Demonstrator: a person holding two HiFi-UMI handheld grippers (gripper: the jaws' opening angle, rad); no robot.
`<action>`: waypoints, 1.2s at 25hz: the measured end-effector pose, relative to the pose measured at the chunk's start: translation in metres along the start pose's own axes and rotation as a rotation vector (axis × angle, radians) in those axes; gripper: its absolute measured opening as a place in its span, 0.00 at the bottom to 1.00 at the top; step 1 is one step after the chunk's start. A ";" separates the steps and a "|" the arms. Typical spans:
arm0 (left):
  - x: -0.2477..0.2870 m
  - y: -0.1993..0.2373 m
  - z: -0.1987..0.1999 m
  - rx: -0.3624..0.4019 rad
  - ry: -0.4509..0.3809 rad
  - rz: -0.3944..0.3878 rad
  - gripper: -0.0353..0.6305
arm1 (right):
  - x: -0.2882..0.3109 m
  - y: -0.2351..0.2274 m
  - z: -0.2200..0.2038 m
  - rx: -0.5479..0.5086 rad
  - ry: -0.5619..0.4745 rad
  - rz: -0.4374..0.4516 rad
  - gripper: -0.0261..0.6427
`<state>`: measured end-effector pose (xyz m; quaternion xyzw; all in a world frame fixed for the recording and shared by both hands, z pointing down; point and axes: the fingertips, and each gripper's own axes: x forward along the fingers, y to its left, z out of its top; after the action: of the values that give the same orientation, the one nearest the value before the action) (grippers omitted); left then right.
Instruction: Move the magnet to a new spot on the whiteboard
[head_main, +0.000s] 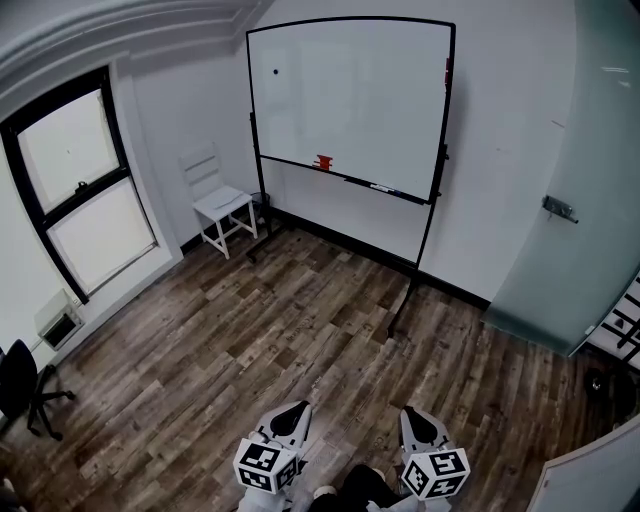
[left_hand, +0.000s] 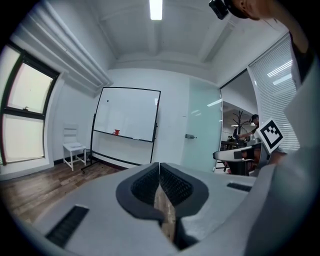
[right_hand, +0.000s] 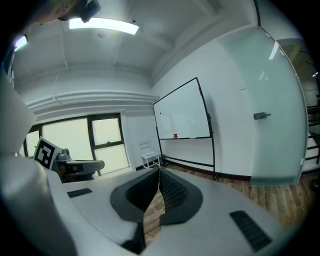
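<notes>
The whiteboard (head_main: 350, 95) stands on its wheeled frame against the far wall, well across the room from me. A small black magnet (head_main: 275, 71) sits near its upper left corner, also seen as a dot in the left gripper view (left_hand: 107, 100) and the right gripper view (right_hand: 160, 113). My left gripper (head_main: 297, 408) and right gripper (head_main: 413, 412) are held low at the bottom of the head view, side by side, pointing towards the board. Both are shut with nothing between the jaws, as their own views show for the left gripper (left_hand: 159, 165) and the right gripper (right_hand: 159, 170).
A red eraser (head_main: 323, 162) and markers rest on the board's tray. A white chair (head_main: 222, 200) stands left of the board, below a tall window (head_main: 85, 190). A frosted glass door (head_main: 580, 200) is at the right, a black office chair (head_main: 20, 385) at the far left. Wood floor (head_main: 300, 330) lies between me and the board.
</notes>
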<state>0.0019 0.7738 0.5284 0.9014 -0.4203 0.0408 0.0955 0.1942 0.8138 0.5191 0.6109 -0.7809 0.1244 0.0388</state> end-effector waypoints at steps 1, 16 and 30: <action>0.000 0.002 -0.002 -0.003 0.004 0.005 0.07 | 0.002 0.001 -0.001 0.002 0.002 0.002 0.08; 0.058 0.060 0.011 -0.024 -0.025 0.089 0.31 | 0.092 -0.015 0.025 -0.009 -0.007 0.079 0.08; 0.174 0.129 0.049 -0.054 -0.059 0.148 0.33 | 0.223 -0.076 0.073 -0.025 -0.015 0.130 0.08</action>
<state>0.0150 0.5523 0.5245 0.8657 -0.4895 0.0097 0.1040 0.2180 0.5688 0.5075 0.5594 -0.8206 0.1121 0.0324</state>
